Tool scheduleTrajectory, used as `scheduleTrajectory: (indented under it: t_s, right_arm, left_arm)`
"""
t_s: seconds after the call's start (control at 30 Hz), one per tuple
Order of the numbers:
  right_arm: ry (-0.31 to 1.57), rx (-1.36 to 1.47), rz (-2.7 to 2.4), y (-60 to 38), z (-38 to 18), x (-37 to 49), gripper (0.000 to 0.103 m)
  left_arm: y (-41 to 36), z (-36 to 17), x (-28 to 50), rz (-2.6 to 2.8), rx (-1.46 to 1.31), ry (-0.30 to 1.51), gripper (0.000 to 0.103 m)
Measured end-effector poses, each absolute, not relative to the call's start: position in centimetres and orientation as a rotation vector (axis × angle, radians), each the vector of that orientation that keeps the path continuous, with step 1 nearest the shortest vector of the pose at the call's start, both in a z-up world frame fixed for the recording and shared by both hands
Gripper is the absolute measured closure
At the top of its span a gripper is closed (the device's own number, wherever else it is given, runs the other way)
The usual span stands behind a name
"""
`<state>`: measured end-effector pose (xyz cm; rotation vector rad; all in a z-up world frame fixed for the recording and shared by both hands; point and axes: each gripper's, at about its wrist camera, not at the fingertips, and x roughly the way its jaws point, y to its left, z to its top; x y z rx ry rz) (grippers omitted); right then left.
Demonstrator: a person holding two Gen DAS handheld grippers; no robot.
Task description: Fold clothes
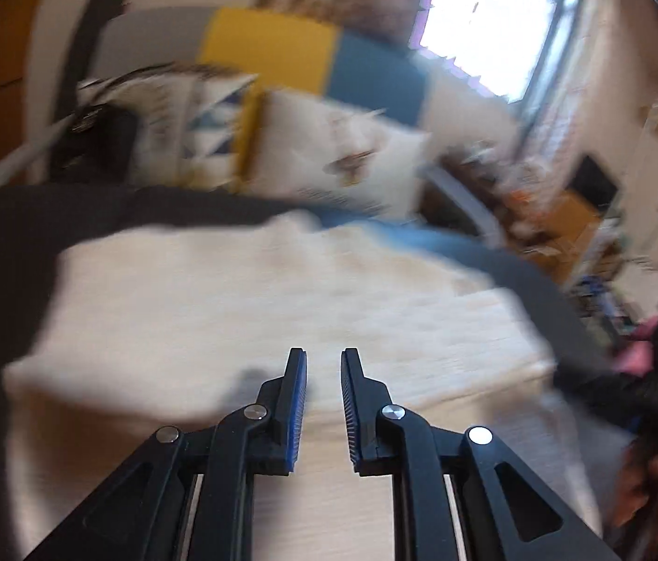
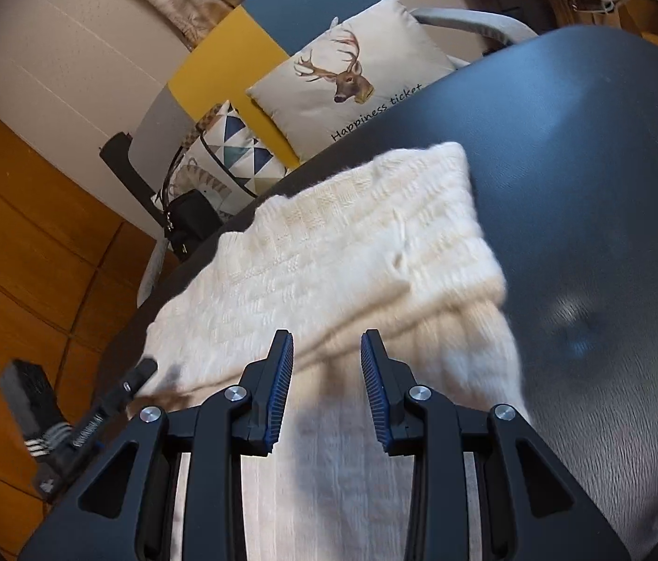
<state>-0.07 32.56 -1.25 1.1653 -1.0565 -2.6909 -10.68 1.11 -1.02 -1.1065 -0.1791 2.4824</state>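
Across the middle of both views lies a cream knitted garment [image 2: 329,252], spread on a dark round table [image 2: 586,149].

Left wrist view (blurred): the left gripper [image 1: 323,360] rises from the bottom centre of the frame. Its jaws stand a narrow gap apart and are opening; nothing sits between the pads, and the pale knit [image 1: 259,290] shows through the gap and stretches beyond the tips toward the upper centre. Whether the tips touch the fabric cannot be told. At the right edge a dark shape, probably the other gripper, is too blurred to read.

Right wrist view: the right gripper [image 2: 326,343] also rises from the bottom centre, its jaws moderately apart and holding nothing. Between them runs a ribbed part of the garment, which continues down the frame under the gripper's body; a thicker folded edge crosses just beyond the fingertips. The folded body of the garment lies above that, toward the upper centre. In the lower left of this view the left gripper [image 2: 139,376] appears with its tip at the garment's left edge.

Background, upper half of both views: a deer-print cushion [image 2: 352,89], a cushion with triangles [image 2: 235,149], a chair with yellow, blue and grey panels [image 2: 217,65], and a wooden floor [image 2: 16,233] at the left.
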Motion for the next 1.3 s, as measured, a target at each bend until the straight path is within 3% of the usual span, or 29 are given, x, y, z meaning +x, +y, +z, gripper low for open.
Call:
scheduleTrajectory:
  t_s: [0.23, 0.4, 0.67, 0.83, 0.97, 1.23, 1.3]
  right_arm:
    - [-0.911, 1.224, -2.725, 30.7, -1.4, -2.7, 0.07]
    - [-0.737, 1.287, -2.707, 28.5, -2.5, -5.2, 0.07]
    - [-0.729, 1.184, -2.79, 29.6, -1.1, -4.5, 0.07]
    - [-0.63, 1.263, -2.751, 28.6, -1.9, -6.6, 0.07]
    - [-0.481, 1.297, -2.734, 26.8, -2.2, -8.1, 0.07]
    - [-0.112, 1.308, -2.767, 24.8, -3.9, -11.3, 0.071]
    - [-0.243, 1.296, -2.746, 26.0, -3.6, -11.3, 0.071]
  left_arm:
    - [-6.2, -2.1, -12.5, 2.649, -1.156, -0.378, 0.089]
    - [-10.8, -3.5, -11.5, 2.625, -1.177, -0.631, 0.09]
    - [-9.0, 1.2, -8.9, 2.744, -0.938, -0.535, 0.089]
    - [-1.6, 2.5, -12.3, 2.617, -0.93, -0.227, 0.086]
    - [1.2, -0.4, -15.7, 2.628, -1.131, -0.002, 0.086]
    - [-2.6, -2.5, -16.0, 2.656, -1.156, -0.263, 0.089]
    - [-3.2, -2.7, -15.7, 2.66, -1.157, -0.302, 0.09]
